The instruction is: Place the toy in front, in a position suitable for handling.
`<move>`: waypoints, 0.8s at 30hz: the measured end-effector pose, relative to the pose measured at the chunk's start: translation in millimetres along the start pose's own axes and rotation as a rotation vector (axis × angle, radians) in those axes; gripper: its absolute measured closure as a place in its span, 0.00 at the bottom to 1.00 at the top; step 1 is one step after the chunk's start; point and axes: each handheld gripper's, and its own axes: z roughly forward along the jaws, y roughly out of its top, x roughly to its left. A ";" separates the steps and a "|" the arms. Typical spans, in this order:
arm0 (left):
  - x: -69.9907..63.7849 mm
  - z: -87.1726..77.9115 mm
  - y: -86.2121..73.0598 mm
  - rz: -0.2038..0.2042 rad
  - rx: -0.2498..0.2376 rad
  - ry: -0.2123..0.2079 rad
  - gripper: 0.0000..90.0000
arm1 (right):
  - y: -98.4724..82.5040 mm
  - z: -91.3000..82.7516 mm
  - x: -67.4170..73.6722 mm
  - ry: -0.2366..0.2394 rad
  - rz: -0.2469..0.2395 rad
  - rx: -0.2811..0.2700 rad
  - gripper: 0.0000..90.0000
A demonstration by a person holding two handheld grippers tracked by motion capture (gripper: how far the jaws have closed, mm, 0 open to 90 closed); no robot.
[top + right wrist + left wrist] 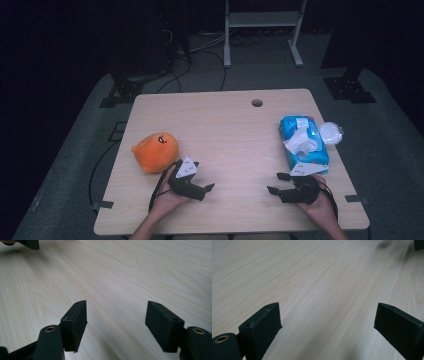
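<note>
Pale wooden table, left gripper and right gripper low above it, jaws apart, seemingly empty.

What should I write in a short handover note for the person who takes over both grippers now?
Left gripper: open, holding nothing, low over the table, beside the orange plush toy.
Right gripper: open, holding nothing, just in front of the blue wipes pack.
The pack has a wipe sticking out; a round white lid lies beside it at the right edge.
Done: nothing picked up yet.
Left: probably choose the toy or the pack and grasp it.
</note>
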 end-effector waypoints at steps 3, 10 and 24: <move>0.0 1.7 0.0 -0.003 0.001 -0.008 0.07 | -0.1 -0.1 -1.7 0.001 0.004 -0.001 0.36; 0.6 -4.4 2.6 -0.014 -0.021 -0.010 0.07 | 0.2 0.8 -0.8 0.007 -0.004 0.001 0.36; 3.9 -20.6 10.8 0.006 -0.064 0.041 0.07 | 1.9 3.1 2.5 0.007 -0.018 0.009 0.36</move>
